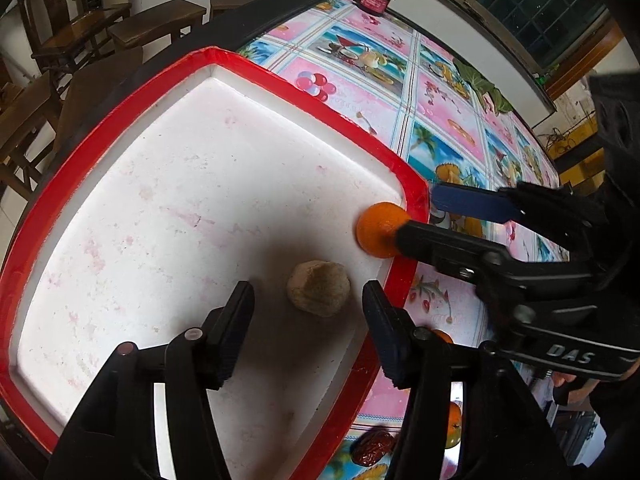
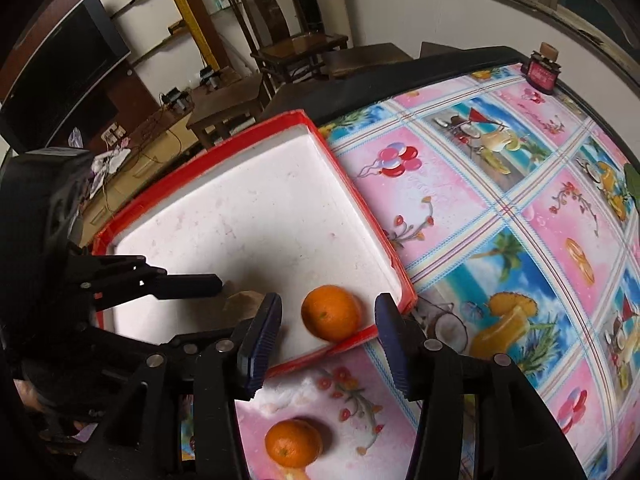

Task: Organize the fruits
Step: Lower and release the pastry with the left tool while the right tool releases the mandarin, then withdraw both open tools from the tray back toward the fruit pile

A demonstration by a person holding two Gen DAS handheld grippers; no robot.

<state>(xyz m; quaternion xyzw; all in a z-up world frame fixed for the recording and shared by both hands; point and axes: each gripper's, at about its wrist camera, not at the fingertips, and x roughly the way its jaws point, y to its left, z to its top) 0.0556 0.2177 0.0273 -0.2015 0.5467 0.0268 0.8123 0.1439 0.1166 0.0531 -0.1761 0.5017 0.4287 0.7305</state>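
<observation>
Left wrist: tray holds orange, brown fruit.

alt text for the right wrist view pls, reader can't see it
The right gripper hangs open above an orange lying in the near corner of a white tray with a red rim. The left gripper reaches into the tray from the left beside a brownish fruit. A second orange sits outside on the pink fruit-print tablecloth.

Right claw open over orange — tray corner.
</observation>
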